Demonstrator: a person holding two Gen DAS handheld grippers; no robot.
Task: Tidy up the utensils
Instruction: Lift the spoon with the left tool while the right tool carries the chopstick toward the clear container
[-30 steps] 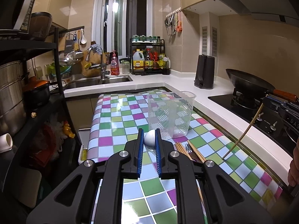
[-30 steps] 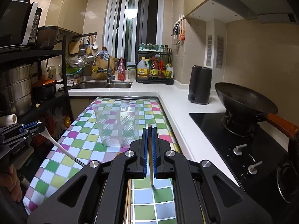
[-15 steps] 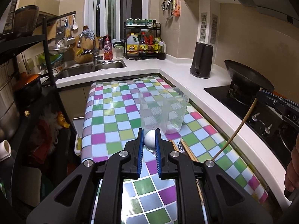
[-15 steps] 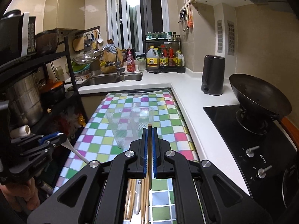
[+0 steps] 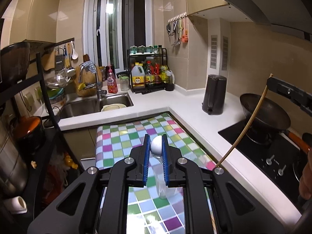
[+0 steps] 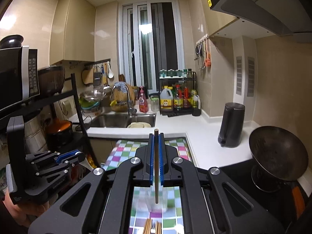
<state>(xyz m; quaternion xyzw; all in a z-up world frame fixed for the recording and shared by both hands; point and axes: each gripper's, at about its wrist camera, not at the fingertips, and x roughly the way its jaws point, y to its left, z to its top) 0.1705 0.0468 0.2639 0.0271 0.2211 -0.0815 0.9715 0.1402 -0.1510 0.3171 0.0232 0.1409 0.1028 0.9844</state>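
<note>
My left gripper is shut on a white spoon, held above the checkered table. My right gripper is shut on a wooden chopstick that points down. That chopstick also shows in the left wrist view, at the right. A clear plastic cup lies below both grippers, blurred, in the left wrist view and the right wrist view. More chopsticks and a fork lie on the table near its front edge. The left gripper shows in the right wrist view at the left.
A black wok sits on the stove at the right. A black kettle stands on the white counter. A sink and a bottle rack are at the back. A black shelf rack with pots stands at the left.
Both grippers have risen and tilted up with their utensils. The clear cup has dropped low in both views, under the fingers.
</note>
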